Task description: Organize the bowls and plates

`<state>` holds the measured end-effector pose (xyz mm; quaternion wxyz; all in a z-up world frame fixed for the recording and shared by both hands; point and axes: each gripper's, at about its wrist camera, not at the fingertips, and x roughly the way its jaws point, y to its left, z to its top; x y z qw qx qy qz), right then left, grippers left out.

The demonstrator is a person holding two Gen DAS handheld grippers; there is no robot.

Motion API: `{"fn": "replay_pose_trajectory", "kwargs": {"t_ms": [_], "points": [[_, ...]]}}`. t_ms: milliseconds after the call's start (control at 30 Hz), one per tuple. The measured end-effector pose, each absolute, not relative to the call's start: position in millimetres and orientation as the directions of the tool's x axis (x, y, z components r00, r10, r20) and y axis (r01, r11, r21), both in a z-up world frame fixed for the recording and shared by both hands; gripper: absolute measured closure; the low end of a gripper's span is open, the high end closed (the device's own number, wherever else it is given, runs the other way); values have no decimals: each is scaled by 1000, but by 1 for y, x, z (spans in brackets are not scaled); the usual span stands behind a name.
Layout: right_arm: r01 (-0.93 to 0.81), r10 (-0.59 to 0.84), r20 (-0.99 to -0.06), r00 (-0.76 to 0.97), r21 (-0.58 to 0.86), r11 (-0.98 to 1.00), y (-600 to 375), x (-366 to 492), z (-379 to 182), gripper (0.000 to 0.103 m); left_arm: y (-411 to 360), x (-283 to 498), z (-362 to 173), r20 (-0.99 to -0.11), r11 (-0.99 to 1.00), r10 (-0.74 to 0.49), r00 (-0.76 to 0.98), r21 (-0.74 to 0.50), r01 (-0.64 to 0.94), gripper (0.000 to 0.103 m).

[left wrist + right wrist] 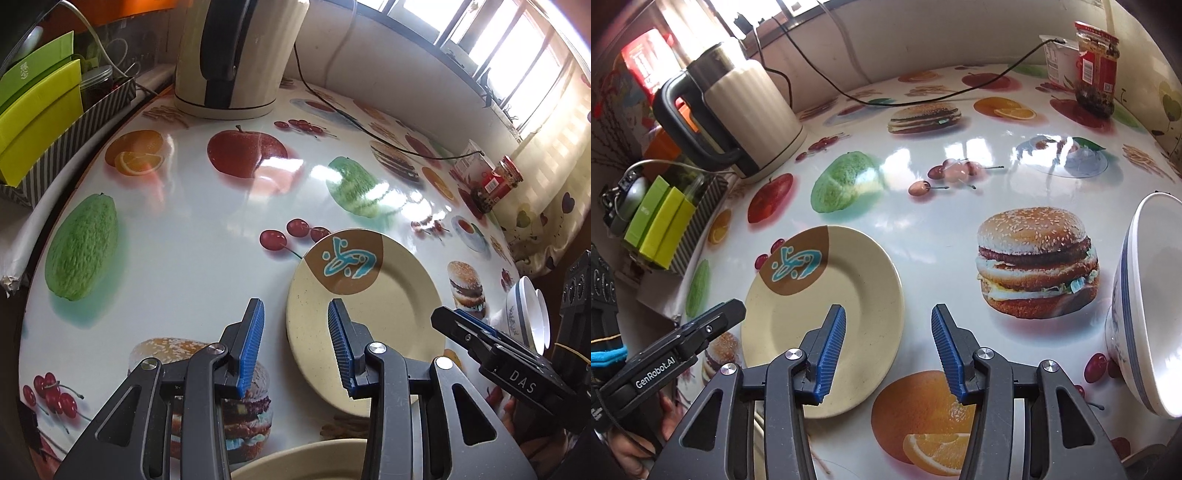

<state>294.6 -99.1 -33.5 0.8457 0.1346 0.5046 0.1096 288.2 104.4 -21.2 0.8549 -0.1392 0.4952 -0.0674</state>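
A cream plate (373,317) with a brown patch and a blue drawing lies flat on the fruit-print table; it also shows in the right wrist view (827,314). My left gripper (295,325) is open and empty, hovering at the plate's left edge. My right gripper (888,332) is open and empty above the plate's right edge. A white bowl with blue trim (1145,306) stands on the right, small in the left wrist view (524,314). The rim of a second cream plate (303,458) shows at the bottom, under my left gripper.
A cream electric kettle (236,55) (738,107) stands at the back with its black cord (886,99) across the table. A striped box with green packets (44,122) sits at the left edge. A red-labelled jar (1097,70) and a white tub (1060,55) stand at the far right.
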Motion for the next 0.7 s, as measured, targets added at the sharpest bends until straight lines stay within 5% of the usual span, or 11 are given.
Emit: {"fn": "replay_pose_trajectory", "kwargs": {"t_ms": [333, 700], "points": [[-67, 343, -828, 443, 351, 934, -94, 300, -41, 69, 104, 294, -30, -840, 949, -261, 476, -314, -34, 66], [-74, 351, -826, 442, 357, 931, -92, 300, -42, 78, 106, 296, -33, -841, 947, -267, 470, -320, -35, 78]]}}
